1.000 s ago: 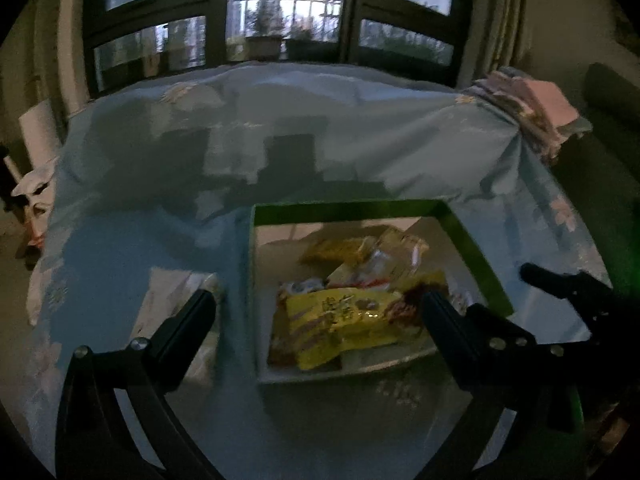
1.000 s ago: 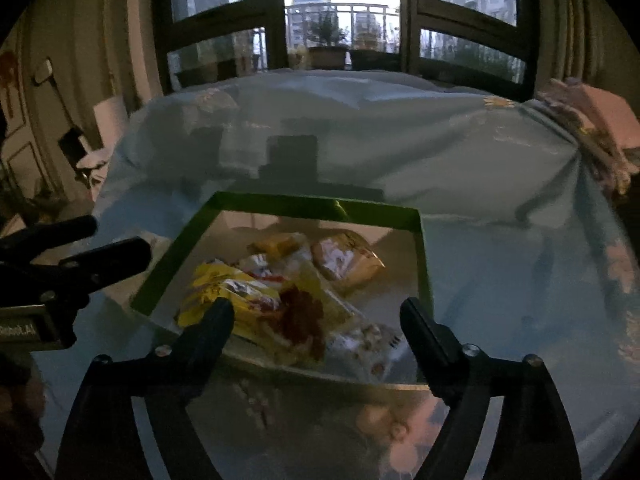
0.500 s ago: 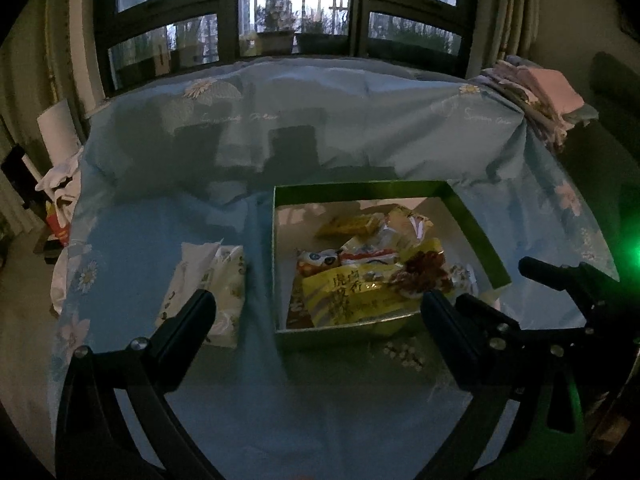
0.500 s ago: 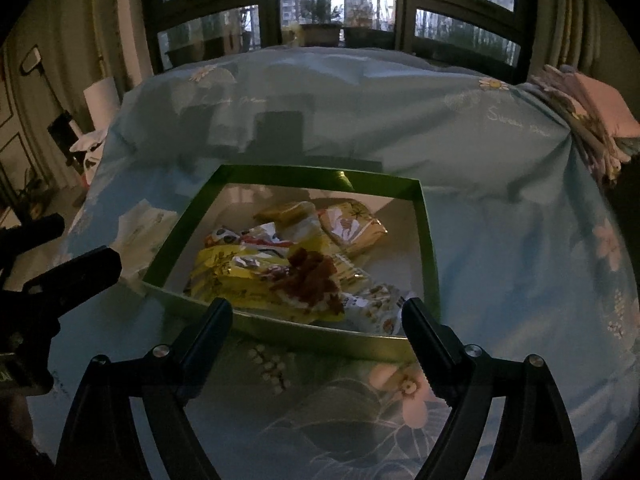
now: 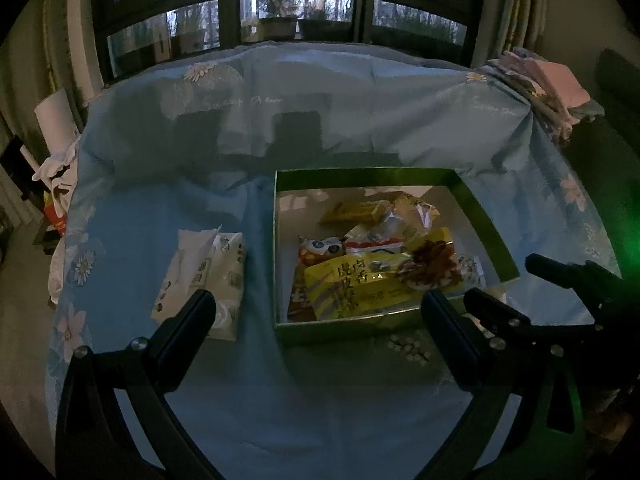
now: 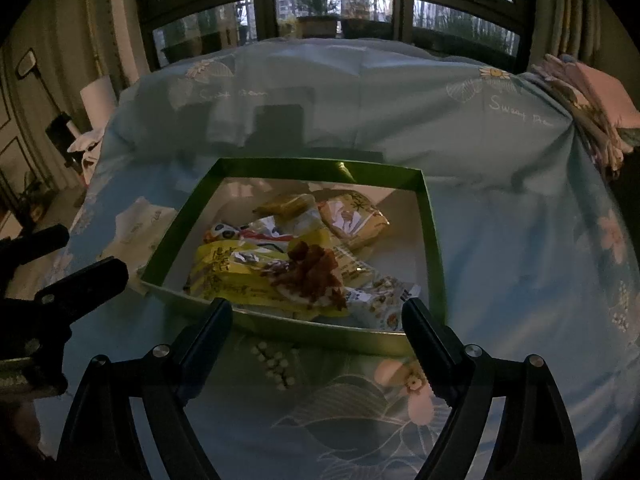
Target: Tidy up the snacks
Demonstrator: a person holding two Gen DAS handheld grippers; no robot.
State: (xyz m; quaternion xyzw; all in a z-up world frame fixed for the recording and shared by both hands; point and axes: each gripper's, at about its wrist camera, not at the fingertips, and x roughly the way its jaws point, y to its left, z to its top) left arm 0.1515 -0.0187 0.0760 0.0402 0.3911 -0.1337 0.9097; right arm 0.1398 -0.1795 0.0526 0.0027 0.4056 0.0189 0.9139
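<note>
A shallow green-walled box (image 5: 362, 178) (image 6: 434, 240) lies on the blue flowered cloth and holds several snack packets. A big yellow packet (image 5: 352, 290) (image 6: 240, 276) lies at the front, with a packet showing dark red pieces (image 5: 434, 266) (image 6: 312, 272) on it. Small yellow packets (image 5: 356, 212) (image 6: 356, 220) lie further back. My left gripper (image 5: 318, 312) hangs open, short of the box's near wall, nothing between its fingers. My right gripper (image 6: 316, 316) is also open just before the near wall. Each gripper shows at the edge of the other's view.
A white printed pack of tissues (image 5: 204, 276) (image 6: 136, 224) lies on the cloth left of the box. Folded pink and flowered fabric (image 5: 548, 88) (image 6: 596, 100) is piled at the far right corner. Windows and potted plants (image 6: 316, 20) stand behind the table.
Both views have drawn back and tilted down: the box now sits further from the fingers, and the tissue pack has come fully into the left wrist view. Both grippers stay open.
</note>
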